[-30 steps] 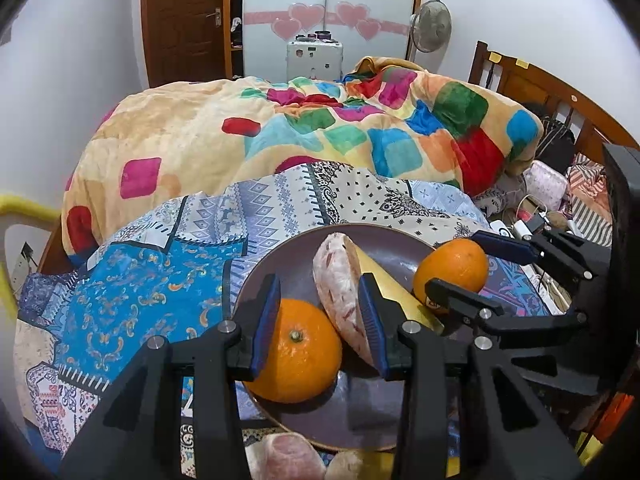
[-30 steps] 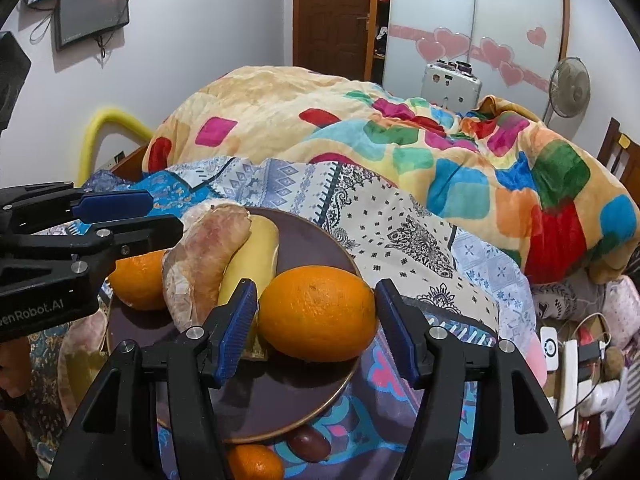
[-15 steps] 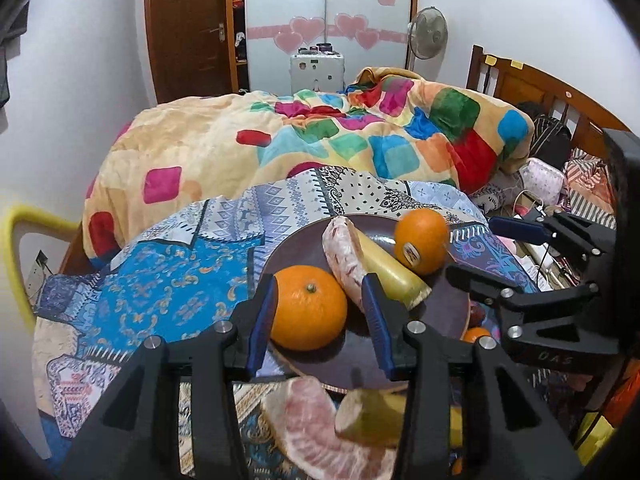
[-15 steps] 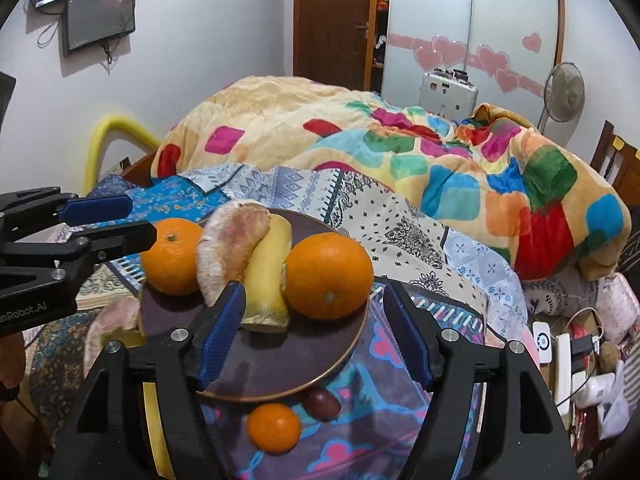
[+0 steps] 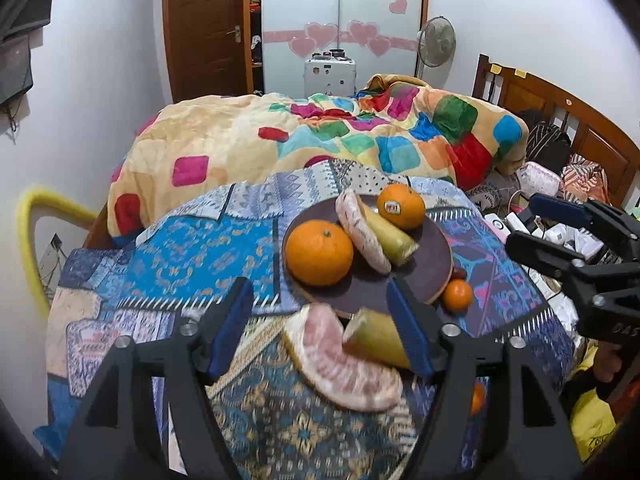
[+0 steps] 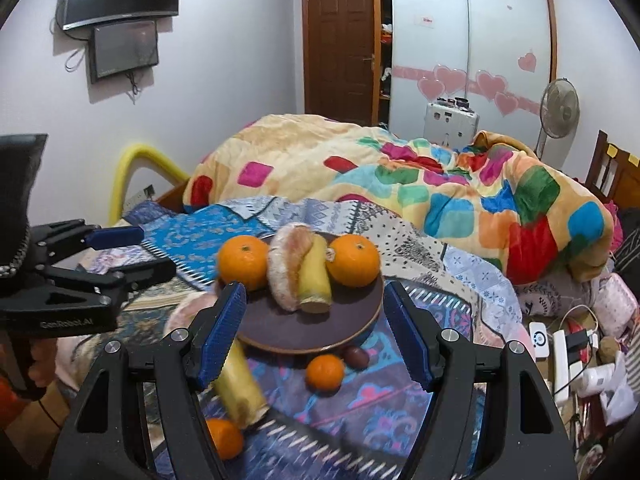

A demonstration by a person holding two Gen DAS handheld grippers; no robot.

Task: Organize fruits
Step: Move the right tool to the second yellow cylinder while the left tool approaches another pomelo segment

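Note:
A dark round plate [image 5: 434, 264] [image 6: 304, 332] on the patterned cloth holds two oranges [image 5: 319, 252] [image 5: 401, 206], a pomelo wedge [image 5: 360, 232] and a yellow peel piece [image 5: 390, 234]. In front of the plate lie another pomelo wedge [image 5: 344, 364], a yellow peel piece [image 5: 372, 338] [image 6: 240, 384], a small tangerine [image 5: 457, 295] [image 6: 325, 372], a dark date [image 6: 355, 356] and another tangerine [image 6: 224, 438]. My left gripper [image 5: 320, 328] is open and empty, above the loose wedge. My right gripper [image 6: 312, 332] is open and empty, before the plate.
A bed with a colourful quilt [image 5: 340, 140] lies behind the cloth. A yellow padded rail [image 5: 36, 216] stands at the left. Chargers and cables [image 6: 560, 348] clutter the right side. A fan [image 5: 436, 42] and wardrobe stand at the back.
Both grippers have pulled back and up from the plate, letting go of the two oranges, which stay on it. Both jaws have opened wider. More loose fruit shows in front of the plate.

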